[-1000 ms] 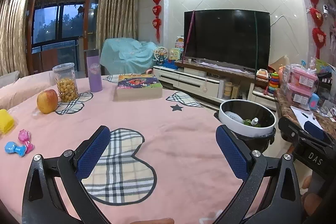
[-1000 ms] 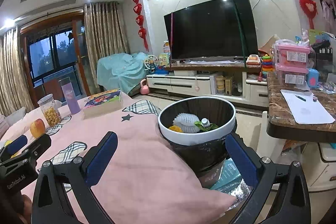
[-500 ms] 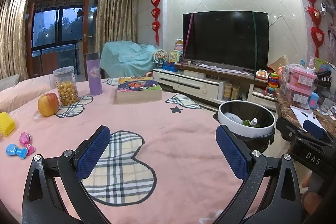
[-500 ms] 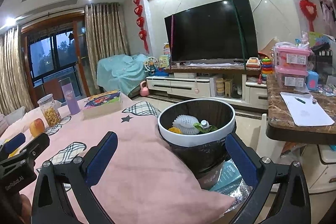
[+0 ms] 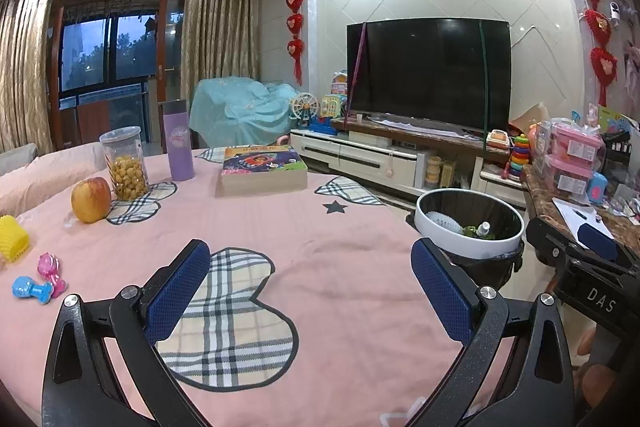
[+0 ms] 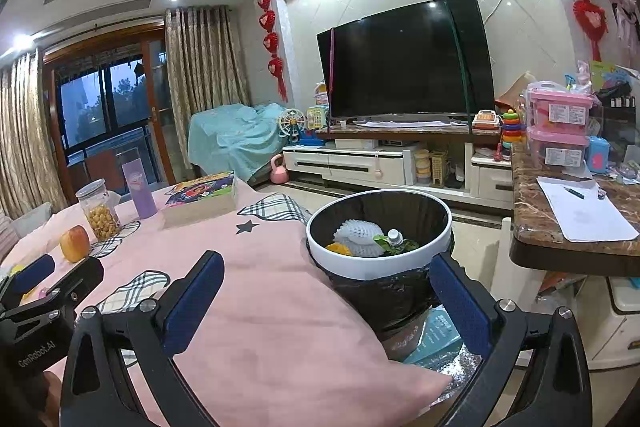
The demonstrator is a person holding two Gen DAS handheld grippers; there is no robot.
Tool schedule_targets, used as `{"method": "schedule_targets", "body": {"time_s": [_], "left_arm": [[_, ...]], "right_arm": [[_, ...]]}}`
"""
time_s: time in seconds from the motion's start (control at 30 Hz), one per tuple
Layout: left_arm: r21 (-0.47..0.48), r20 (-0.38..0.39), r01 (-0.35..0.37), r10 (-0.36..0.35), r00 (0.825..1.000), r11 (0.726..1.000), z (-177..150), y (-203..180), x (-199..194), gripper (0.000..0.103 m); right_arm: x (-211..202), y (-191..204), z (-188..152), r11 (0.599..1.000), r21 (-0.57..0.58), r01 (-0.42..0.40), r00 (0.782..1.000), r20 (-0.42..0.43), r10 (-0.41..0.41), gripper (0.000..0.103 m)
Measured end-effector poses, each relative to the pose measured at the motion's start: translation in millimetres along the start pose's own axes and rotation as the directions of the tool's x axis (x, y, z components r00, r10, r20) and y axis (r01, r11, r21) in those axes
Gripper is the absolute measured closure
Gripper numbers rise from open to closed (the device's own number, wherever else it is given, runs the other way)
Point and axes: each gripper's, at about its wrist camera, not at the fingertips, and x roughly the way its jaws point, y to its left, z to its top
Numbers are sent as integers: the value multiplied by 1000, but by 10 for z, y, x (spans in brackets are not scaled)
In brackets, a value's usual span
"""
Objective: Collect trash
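- Both claws stand wide with nothing held: the left claw (image 5: pixel 310 281) hovers over the pink-clothed surface (image 5: pixel 320 227), the right claw (image 6: pixel 326 293) at its edge.
- Trash bin (image 6: pixel 380 261) stands just beside that edge, right ahead of the right claw and off to the left claw's right.
- Inside lie white foam fruit netting (image 6: pixel 356 233), a small bottle (image 6: pixel 394 237) and an orange scrap (image 6: pixel 338 248).
- No loose trash is plain to see on the cloth; the apple (image 5: pixel 91 199), snack jar (image 5: pixel 123 163), book (image 5: pixel 262 171) and small toys (image 5: pixel 40 281) probably stay.
- Judged best: scan the cloth before reaching, and carry any find well over the bin's rim before letting go.
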Motion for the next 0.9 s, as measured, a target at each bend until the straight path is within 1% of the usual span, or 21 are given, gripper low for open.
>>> {"method": "schedule_targets", "body": {"time_s": [0.9], "left_arm": [[0,-6,7,-7,1000,1000,3,-14,14,0]], "right_arm": [[-16,14,6,1000,3,-5,1000,-6,5,0]]}}
